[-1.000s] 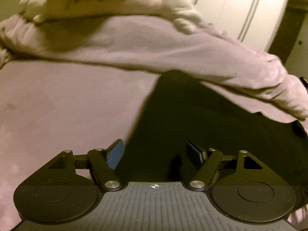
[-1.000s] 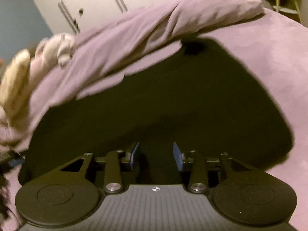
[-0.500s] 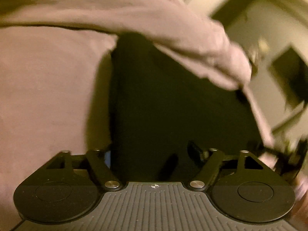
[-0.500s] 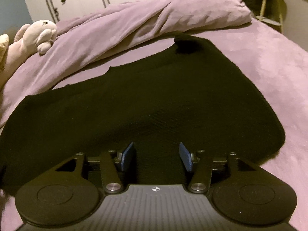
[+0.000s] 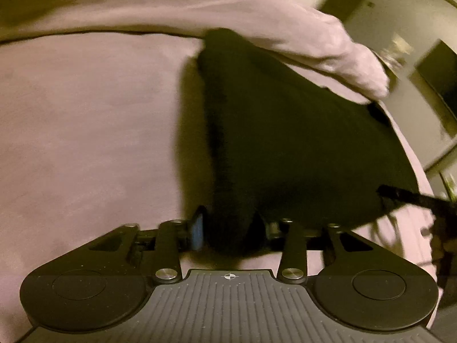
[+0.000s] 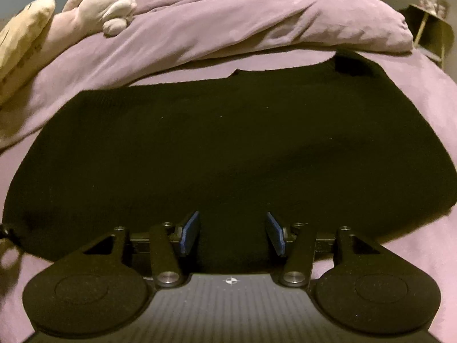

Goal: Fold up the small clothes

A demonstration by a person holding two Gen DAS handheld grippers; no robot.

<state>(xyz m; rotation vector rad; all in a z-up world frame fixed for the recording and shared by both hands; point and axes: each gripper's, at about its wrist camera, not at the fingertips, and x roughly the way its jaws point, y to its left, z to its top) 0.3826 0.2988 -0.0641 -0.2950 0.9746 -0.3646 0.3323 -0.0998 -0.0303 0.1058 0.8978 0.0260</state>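
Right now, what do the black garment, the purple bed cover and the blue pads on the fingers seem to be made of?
Black garment: probably a fine knit, matte; faint ribbing shows.
Purple bed cover: seems a soft, velvety fabric, matte; it shows a faint blotchy nap.
Blue pads: perhaps rubber or foam, smooth and dull; the look leaves this open.

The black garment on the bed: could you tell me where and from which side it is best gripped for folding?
Grip the black garment at its near hem, coming low from the near side. It lies spread flat on the purple bedcover, so only an edge offers a pinchable lip. The right claw hangs open over that hem; the left claw is closing with the garment's near corner between its fingers.
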